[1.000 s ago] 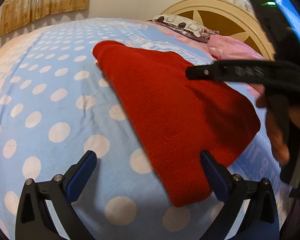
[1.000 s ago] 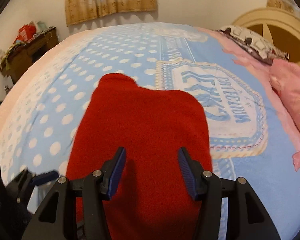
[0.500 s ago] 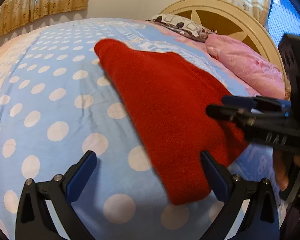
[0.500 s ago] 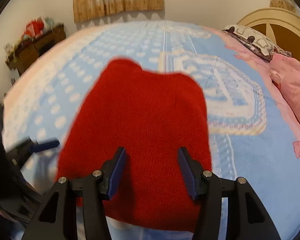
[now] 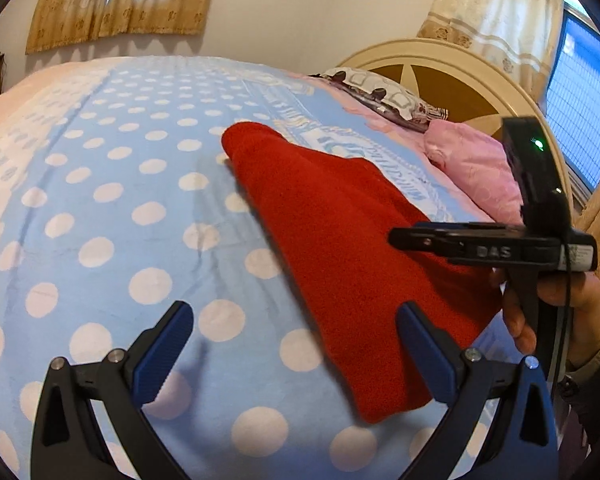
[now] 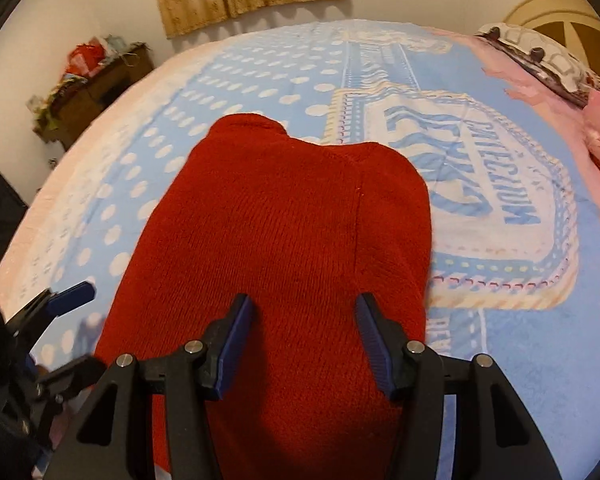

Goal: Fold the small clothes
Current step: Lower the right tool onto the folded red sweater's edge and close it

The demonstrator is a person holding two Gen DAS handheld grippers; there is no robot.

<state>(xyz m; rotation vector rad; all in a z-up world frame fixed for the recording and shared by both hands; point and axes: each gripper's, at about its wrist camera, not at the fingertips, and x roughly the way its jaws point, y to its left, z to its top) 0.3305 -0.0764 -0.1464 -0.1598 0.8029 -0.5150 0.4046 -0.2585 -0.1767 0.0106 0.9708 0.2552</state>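
- The left hand-held gripper [image 5: 294,344], black with blue ribbed pads, is seen spread wide above the bed, with nothing pinched between its fingers; only bedspread and the near corner of the garment lie under the gap.
- The right hand-held gripper [image 6: 306,344], of the same black-and-blue build, is held partly spread over the garment; its pads stand apart with the knit seen between them, and no fold is gripped (whether the tips touch the cloth cannot be told).
- In the left wrist view the right hand-held gripper is seen side-on at the right edge, carried by a hand [image 5: 556,312] whose fingers wrap its handle; a green light glows on its upper black housing.
- The red knitted garment [image 6: 284,240], already folded into a long flat shape with one narrower rounded end pointing away, is laid on the bed, slightly to the right of the left gripper and directly beneath the right one.
- It rests on a light-blue bedspread with white polka dots [image 5: 100,216], which also bears a pale printed emblem with blue lettering [image 6: 480,200] just beside the garment's far right edge.
- Farther off, a pink pillow [image 5: 476,172] and a patterned cushion [image 5: 380,94] are set against a cream-and-brown curved headboard [image 5: 440,76].
- Beige patterned curtains [image 5: 120,0] are hung on the far wall, and a cluttered wooden cabinet [image 6: 92,84] is seen by the bed's left side.
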